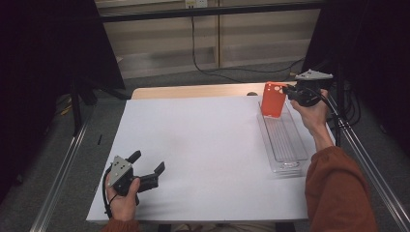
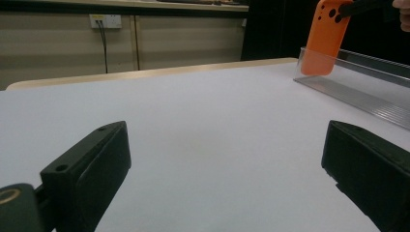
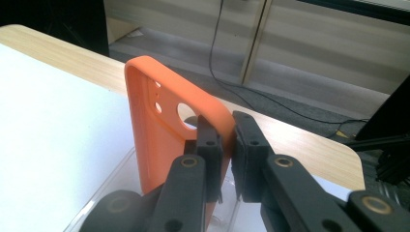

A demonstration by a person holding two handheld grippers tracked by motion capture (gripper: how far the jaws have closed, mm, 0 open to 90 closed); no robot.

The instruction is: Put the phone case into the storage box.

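Note:
An orange phone case [image 1: 273, 99] stands upright with its lower end inside the far end of a clear plastic tray [image 1: 285, 145]. My right gripper [image 1: 289, 92] is shut on the case's upper edge near the camera cutout. In the right gripper view the two black jaws pinch the thin orange wall of the case [image 3: 159, 135] between them. My left gripper [image 1: 147, 162] rests near the front left of the white table sheet [image 1: 203, 145], jaws wide apart with nothing between them. The left gripper view shows the case [image 2: 325, 36] and the tray [image 2: 358, 82] far off at the right.
The white sheet covers a wooden tabletop [image 1: 193, 91] whose far edge shows beyond it. A black cable [image 1: 203, 65] runs across the floor behind the table. Dark frame posts stand at both sides.

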